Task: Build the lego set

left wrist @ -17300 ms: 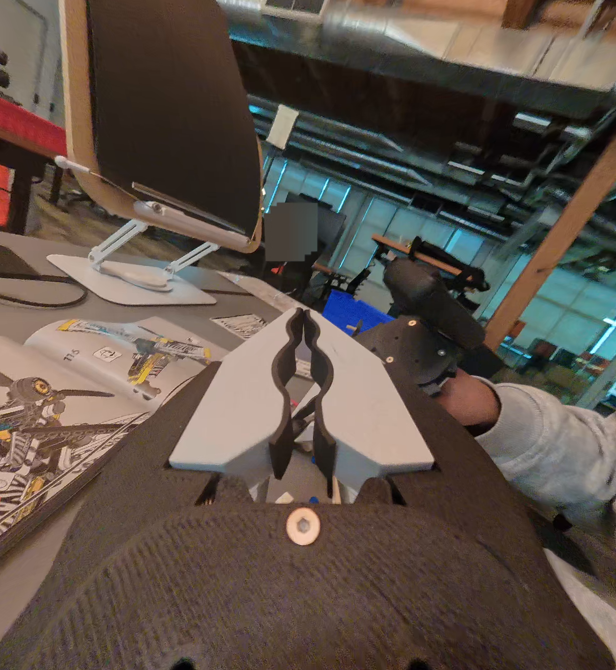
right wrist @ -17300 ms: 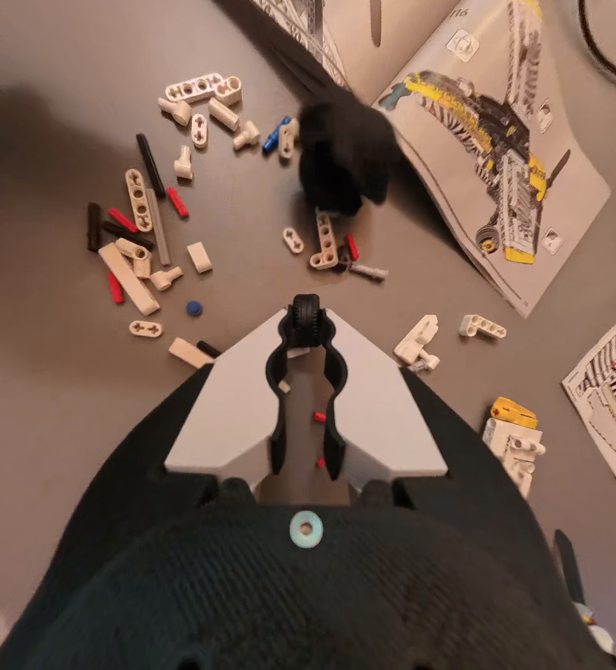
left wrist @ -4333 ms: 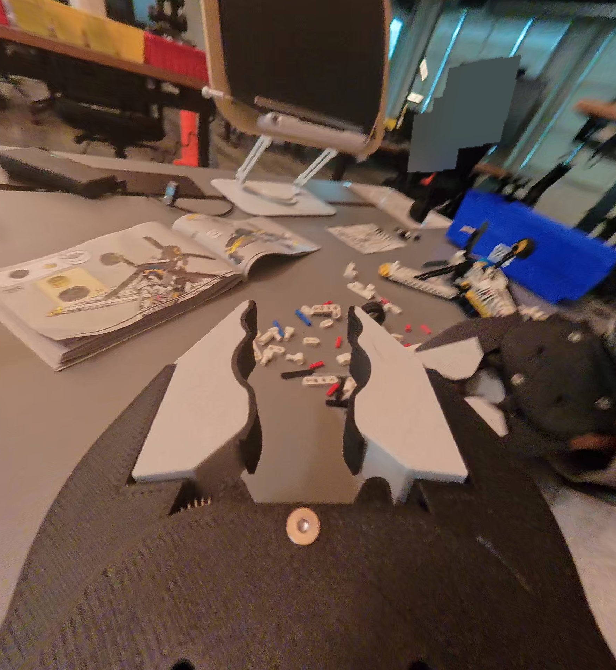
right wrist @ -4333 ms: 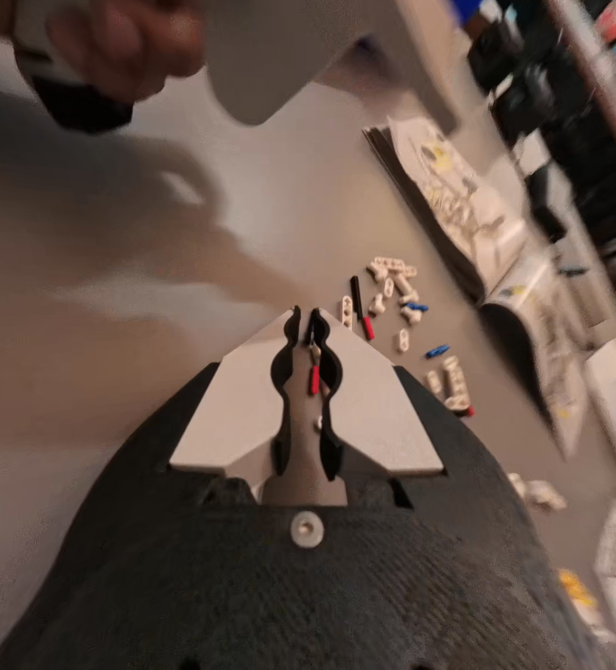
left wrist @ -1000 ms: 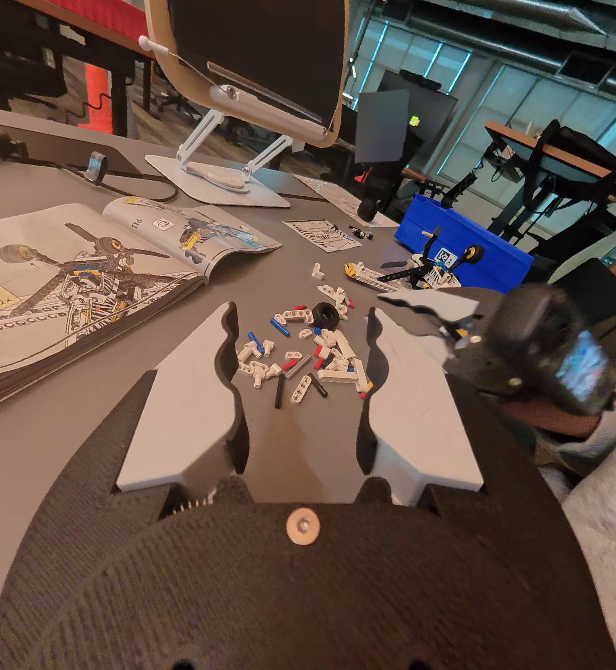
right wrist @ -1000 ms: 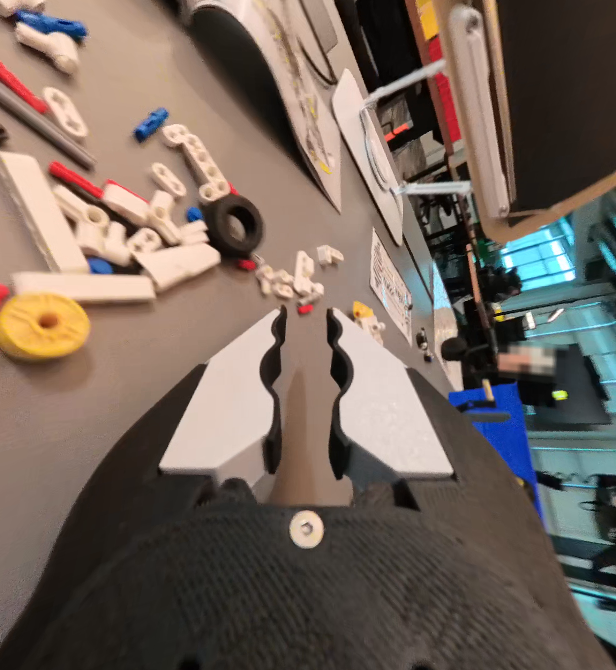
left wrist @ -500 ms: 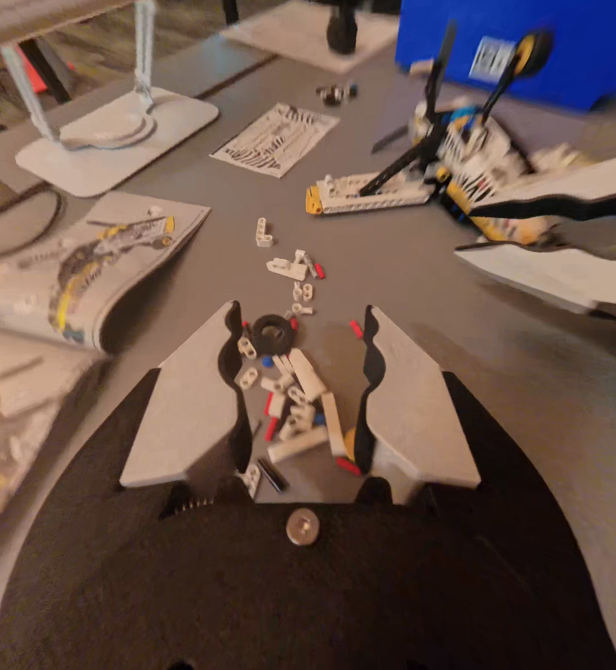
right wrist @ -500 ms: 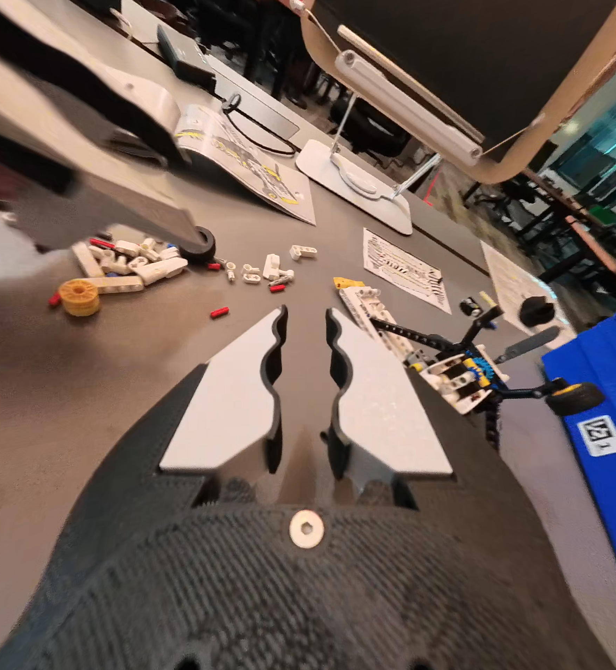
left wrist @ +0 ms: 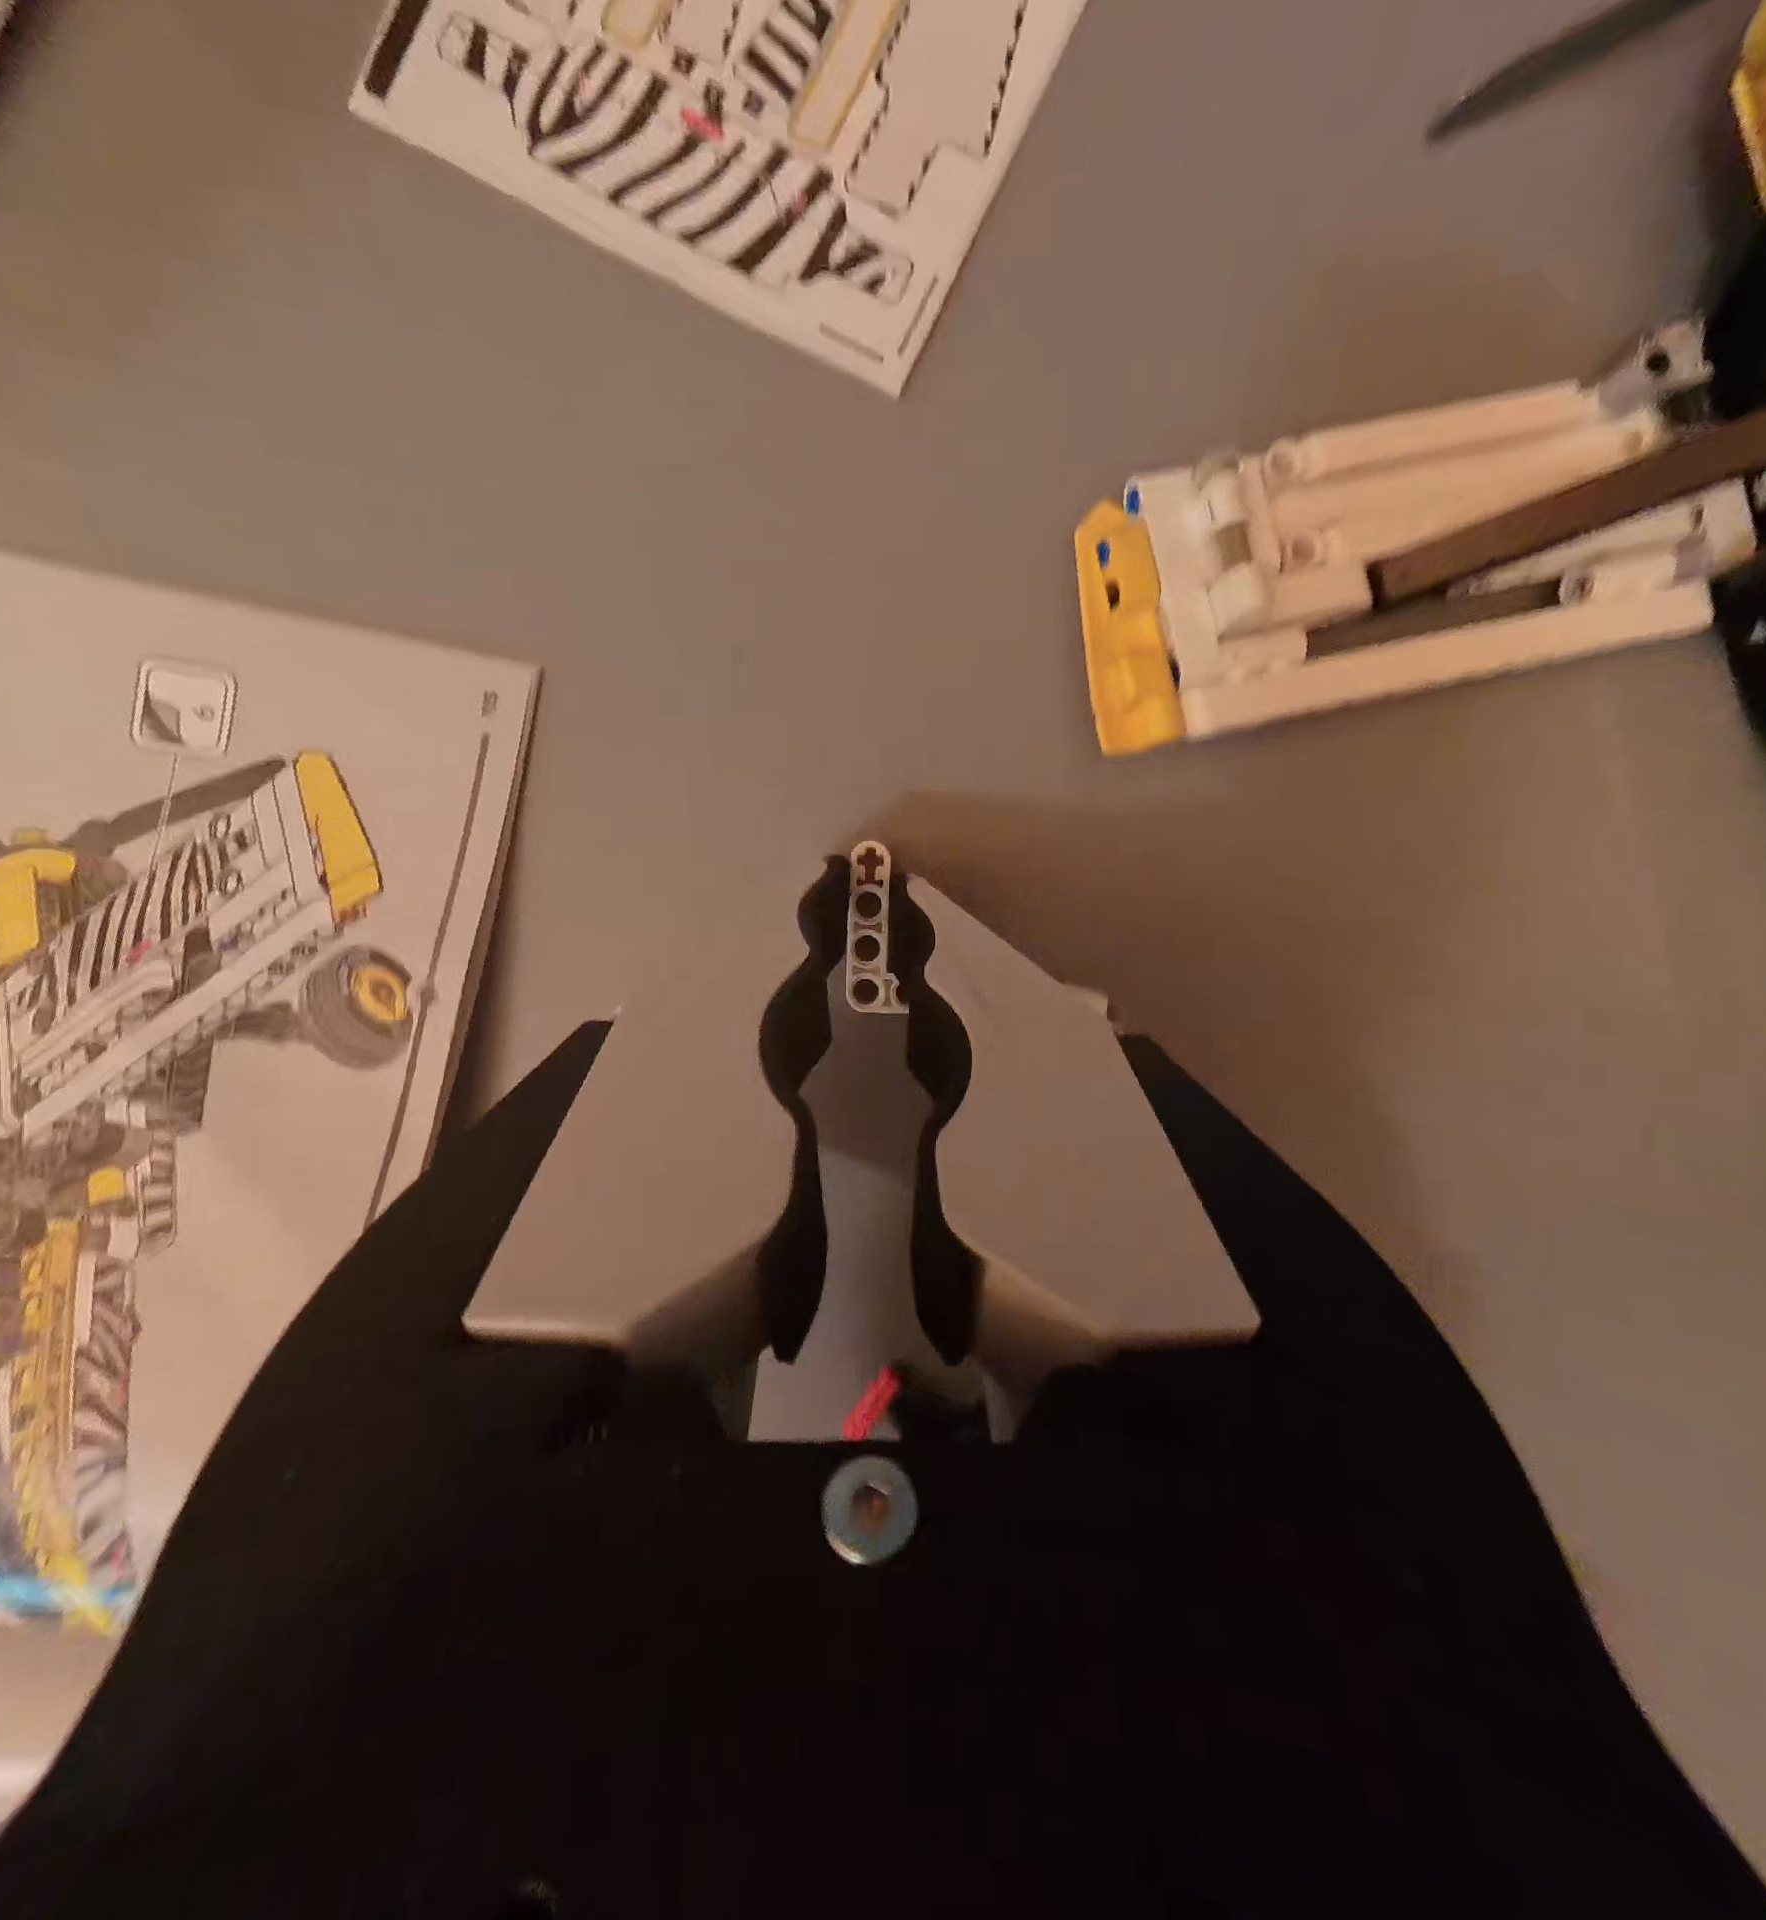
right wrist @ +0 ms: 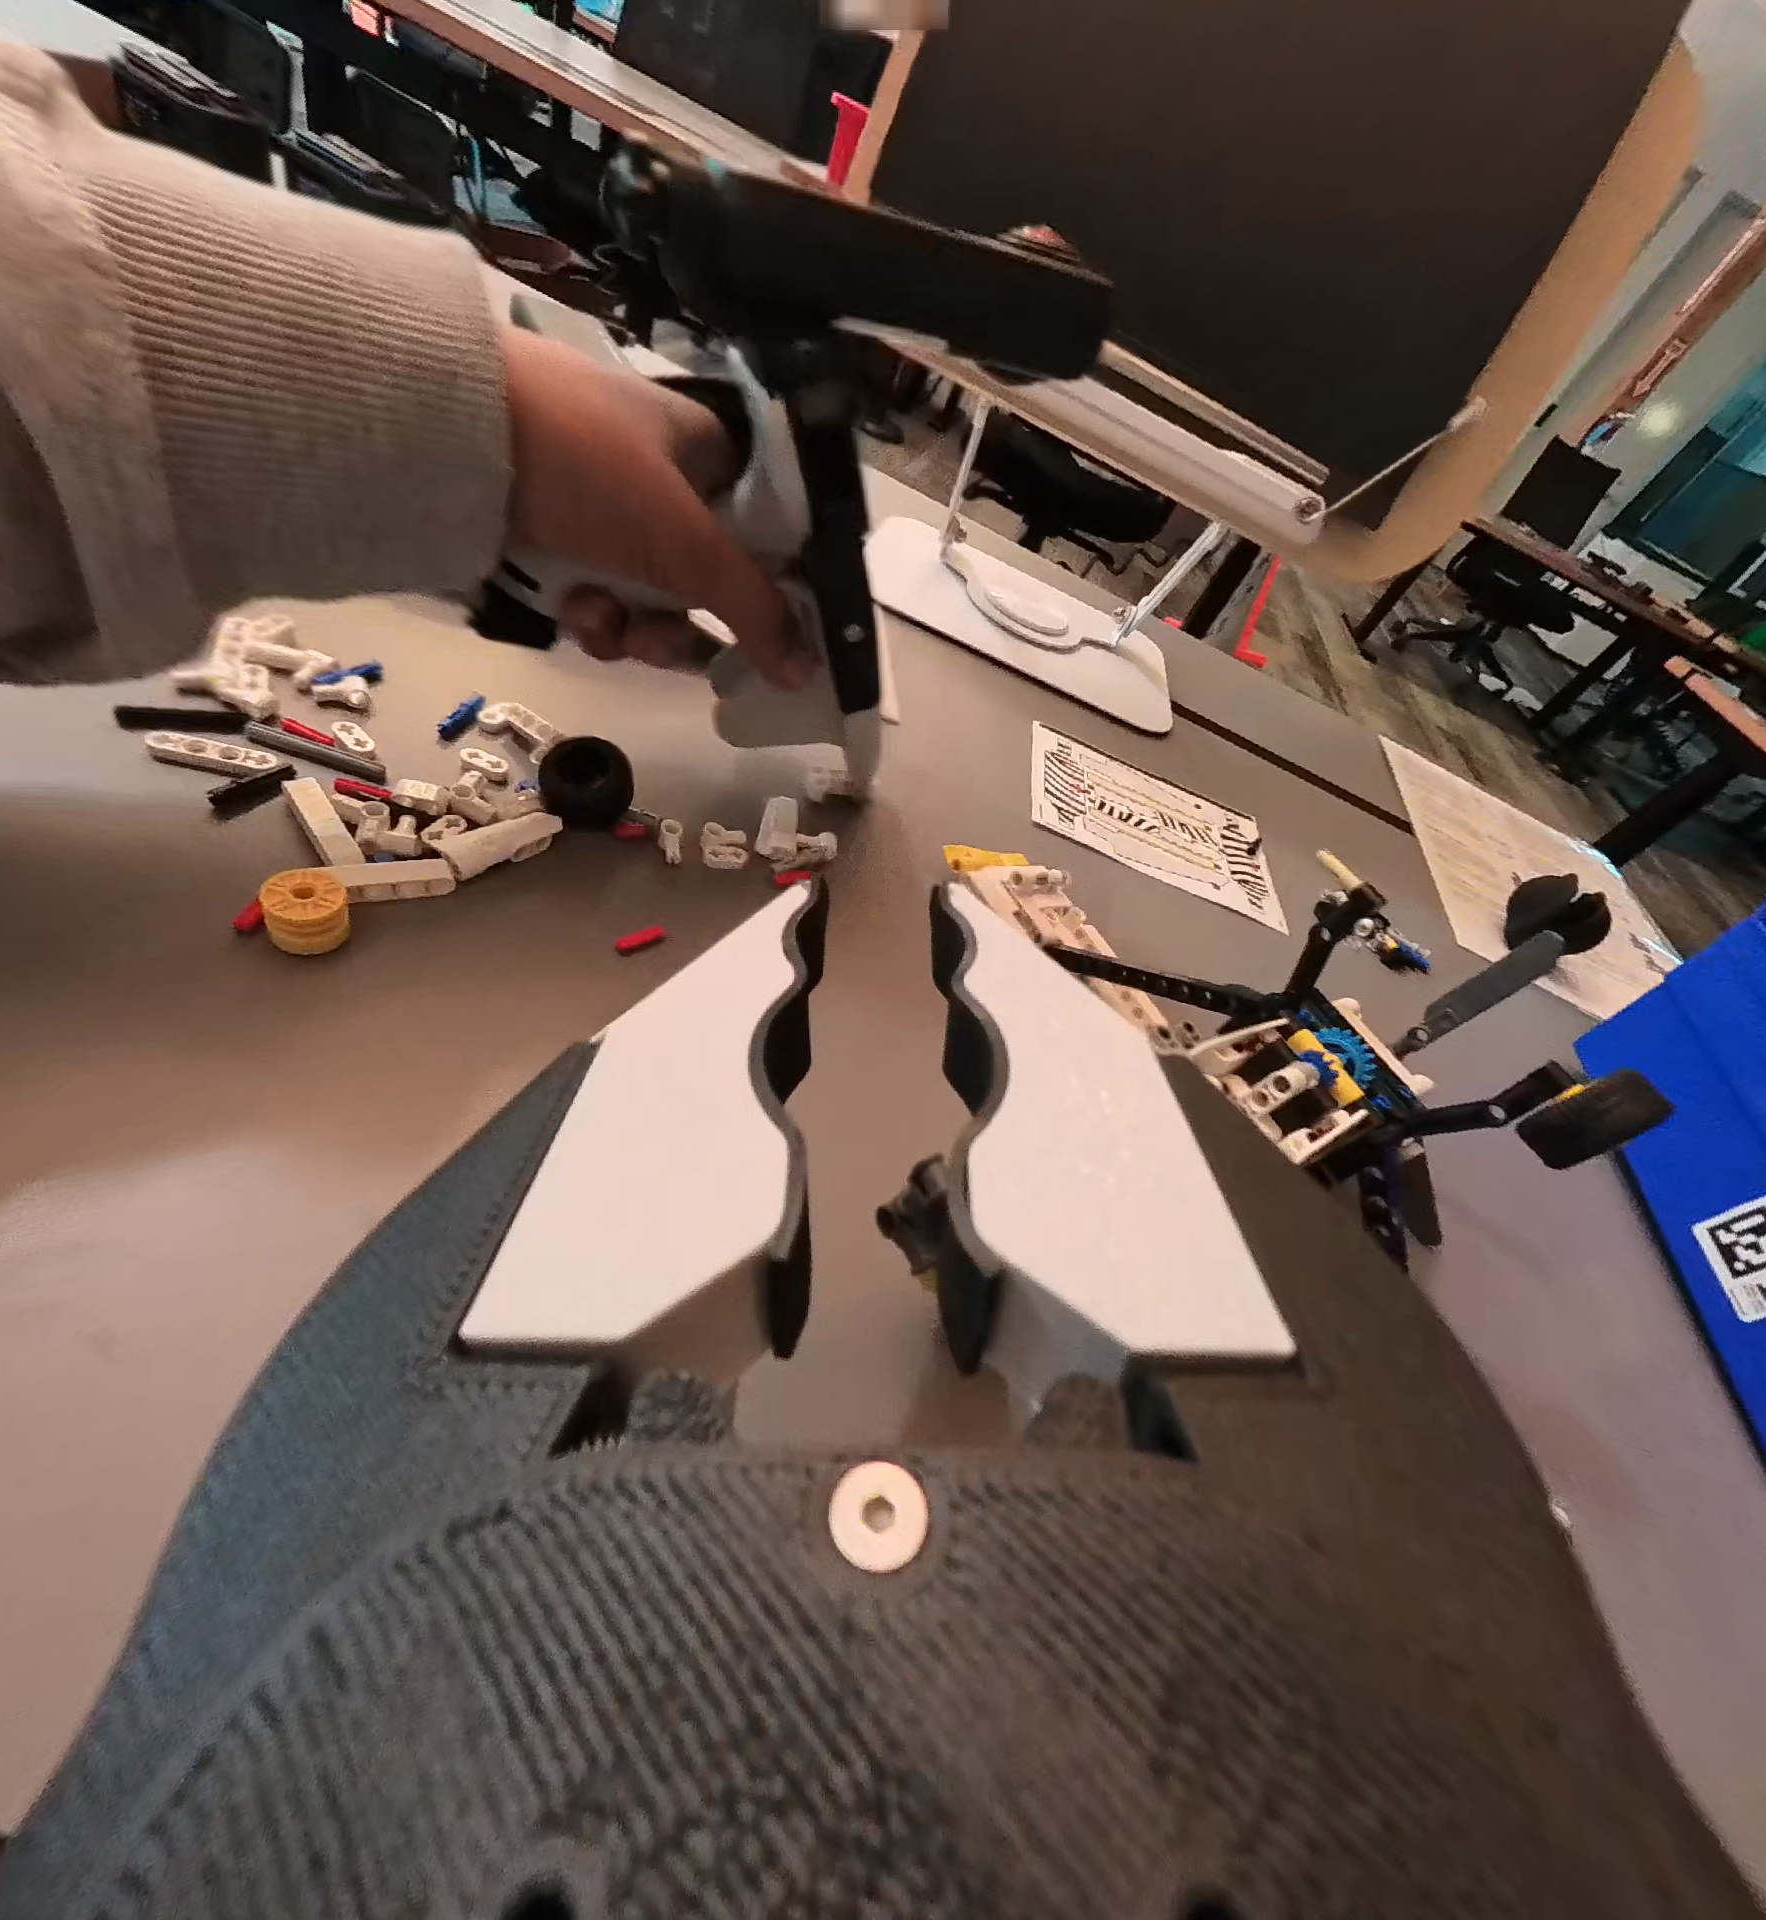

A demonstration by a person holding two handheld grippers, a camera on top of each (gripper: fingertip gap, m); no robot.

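Observation:
My left gripper (left wrist: 868,871) points straight down at the grey table (left wrist: 713,582) and is shut on a small white L-shaped beam (left wrist: 868,940) with round holes. In the right wrist view the left gripper (right wrist: 843,769) touches the table just past the pile of loose pieces (right wrist: 391,800), with a hand (right wrist: 630,520) on it. My right gripper (right wrist: 877,904) is open and empty, low over the table. The partly built white, yellow and black model (right wrist: 1274,1049) lies right of it and also shows in the left wrist view (left wrist: 1378,613).
An open instruction booklet (left wrist: 183,935) lies left and a sticker sheet (left wrist: 713,156) ahead. A yellow hub (right wrist: 304,912) and a black tyre (right wrist: 588,779) lie in the pile. A blue bin (right wrist: 1741,1091) stands right, a white stand (right wrist: 1024,613) behind. A red pin (left wrist: 874,1397) lies below the left gripper. The left gripper's tips are roughly 20 cm from the right gripper's. The right tips stand about 15 cm off the yellow hub (right wrist: 304,912).
My left gripper moved forward past the pile, tipped down to the table and closed from wide open onto the white beam. My right gripper stays open and has hardly moved.

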